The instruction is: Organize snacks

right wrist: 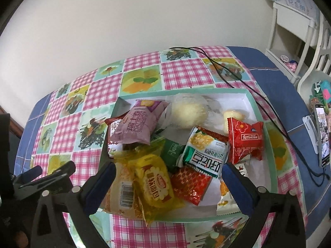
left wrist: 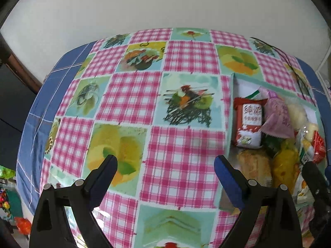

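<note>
A shallow box (right wrist: pixel 254 101) with a teal rim and white inside lies on the checked tablecloth, full of snacks. In it are a purple pack (right wrist: pixel 138 128), a white bun in clear wrap (right wrist: pixel 189 111), a red pack (right wrist: pixel 246 138), a green-and-white pack (right wrist: pixel 206 153), a yellow pack (right wrist: pixel 154 184) and a red-gold pack (right wrist: pixel 190 184). My right gripper (right wrist: pixel 168 168) hangs open above the box's near half, its pads touching nothing. My left gripper (left wrist: pixel 165 161) stands open over bare tablecloth left of the box (left wrist: pixel 230 111), with nothing between its fingers. The left wrist view shows a red-and-white pack (left wrist: pixel 249 122) in the box.
A black cable (right wrist: pixel 238 76) runs across the table's far right corner, past the box. A phone on a stand (right wrist: pixel 322 136) sits at the right edge. A white chair and shelf (right wrist: pixel 289 31) stand beyond the table. Blue cloth (left wrist: pixel 31 128) borders the tablecloth on the left.
</note>
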The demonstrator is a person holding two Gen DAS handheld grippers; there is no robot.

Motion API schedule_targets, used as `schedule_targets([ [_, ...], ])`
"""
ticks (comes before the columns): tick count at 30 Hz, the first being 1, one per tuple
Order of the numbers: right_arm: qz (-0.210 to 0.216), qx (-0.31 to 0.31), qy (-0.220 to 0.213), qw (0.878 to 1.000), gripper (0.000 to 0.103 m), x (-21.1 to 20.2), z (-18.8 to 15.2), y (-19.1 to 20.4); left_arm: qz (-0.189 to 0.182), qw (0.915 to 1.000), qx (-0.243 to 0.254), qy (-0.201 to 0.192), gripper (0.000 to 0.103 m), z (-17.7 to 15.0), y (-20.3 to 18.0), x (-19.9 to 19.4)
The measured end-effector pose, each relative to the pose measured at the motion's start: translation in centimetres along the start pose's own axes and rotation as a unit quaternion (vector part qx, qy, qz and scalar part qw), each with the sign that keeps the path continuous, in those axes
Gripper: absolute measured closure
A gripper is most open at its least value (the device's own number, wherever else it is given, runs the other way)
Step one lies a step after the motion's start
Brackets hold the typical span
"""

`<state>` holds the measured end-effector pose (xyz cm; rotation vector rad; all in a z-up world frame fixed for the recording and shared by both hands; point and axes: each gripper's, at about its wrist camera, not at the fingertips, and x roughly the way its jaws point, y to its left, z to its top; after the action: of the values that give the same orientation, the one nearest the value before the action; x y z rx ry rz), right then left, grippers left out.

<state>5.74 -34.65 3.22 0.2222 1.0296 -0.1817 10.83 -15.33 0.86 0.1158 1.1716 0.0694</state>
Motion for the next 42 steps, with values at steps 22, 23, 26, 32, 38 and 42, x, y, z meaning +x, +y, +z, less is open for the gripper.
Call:
schedule_targets([
  [22, 0.014, -0.006, -0.01, 1.0, 0.0, -3.1, -4.4, 0.4, 0.014, 0.9996, 0.019, -0.018, 0.008, -5.1, 1.4, -2.9],
  [23, 0.015, -0.006, -0.011, 1.0, 0.0, -3.3, -4.6, 0.3, 0.015, 0.9995, 0.019, -0.02, 0.008, -5.3, 1.5, -3.1],
  [26, 0.019, -0.009, -0.013, 1.0, 0.0, -3.9, -5.2, 0.4, 0.016, 0.9995, 0.016, -0.024, 0.008, -5.9, 1.9, -3.6],
  [32, 0.013, -0.014, -0.017, 1.0, 0.0, -4.6, -6.4, 0.4, 0.018, 0.9993, 0.016, -0.028, 0.008, -7.2, 2.3, -4.2],
  [38, 0.004, -0.023, -0.018, 1.0, 0.0, -4.9, -7.1, 0.5, 0.015, 0.9995, 0.012, -0.023, 0.008, -7.9, 2.5, -4.4],
  [42, 0.001, -0.028, -0.02, 0.999, 0.0, -5.2, -7.4, 0.6, 0.011, 0.9997, 0.006, -0.022, 0.008, -8.0, 2.8, -4.5],
])
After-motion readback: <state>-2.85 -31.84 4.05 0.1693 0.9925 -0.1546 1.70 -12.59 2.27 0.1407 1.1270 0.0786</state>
